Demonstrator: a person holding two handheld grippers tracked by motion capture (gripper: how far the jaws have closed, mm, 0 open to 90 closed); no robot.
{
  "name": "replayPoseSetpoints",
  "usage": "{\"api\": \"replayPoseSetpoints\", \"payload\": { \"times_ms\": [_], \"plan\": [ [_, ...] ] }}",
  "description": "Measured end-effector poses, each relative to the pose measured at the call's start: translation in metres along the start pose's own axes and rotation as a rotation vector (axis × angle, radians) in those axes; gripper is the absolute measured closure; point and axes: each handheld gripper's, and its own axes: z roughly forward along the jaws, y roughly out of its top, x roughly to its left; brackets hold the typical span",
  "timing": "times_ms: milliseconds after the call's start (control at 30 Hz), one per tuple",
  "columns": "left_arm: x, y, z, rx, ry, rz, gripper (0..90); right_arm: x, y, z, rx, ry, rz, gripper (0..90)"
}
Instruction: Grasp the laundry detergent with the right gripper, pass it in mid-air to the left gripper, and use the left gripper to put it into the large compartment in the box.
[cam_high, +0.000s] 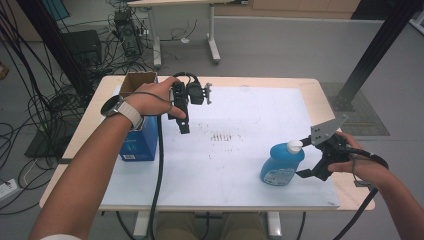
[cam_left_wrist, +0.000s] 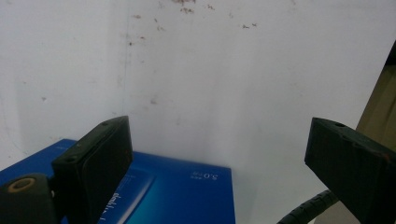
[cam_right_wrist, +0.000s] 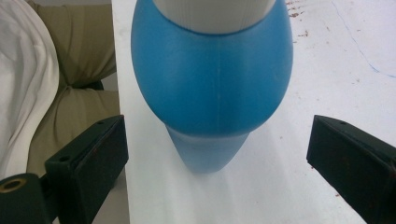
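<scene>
A blue bottle (cam_high: 281, 165) with a white cap (cam_high: 295, 146) stands near the table's front right. My right gripper (cam_high: 303, 158) is open just to its right, one jaw on either side of the bottle's near edge, not touching it. In the right gripper view the bottle (cam_right_wrist: 212, 84) is close ahead between the spread jaws of that gripper (cam_right_wrist: 217, 154). My left gripper (cam_high: 186, 120) hangs open above the table's back left, beside a blue box (cam_high: 140, 142). The left gripper view looks down on the box (cam_left_wrist: 177, 196) between its open jaws (cam_left_wrist: 219, 144).
A white sheet (cam_high: 235, 170) with brown specks (cam_high: 222, 136) covers the wooden table (cam_high: 350, 195). The box's open top shows brown cardboard (cam_high: 138, 81). My cables hang over the front edge. The person's trousers (cam_right_wrist: 74, 107) lie beside the table edge. Cables and desk legs stand on the floor behind.
</scene>
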Motion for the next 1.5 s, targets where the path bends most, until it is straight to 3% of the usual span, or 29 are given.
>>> {"api": "replayPoseSetpoints", "payload": {
  "times_ms": [1500],
  "plan": [
    [0.0011,-0.0016,0.0012,-0.009,0.001,-0.006,8.1,-0.0010,-0.0016,0.0037,-0.006,0.005,0.012,5.3]
  ]
}}
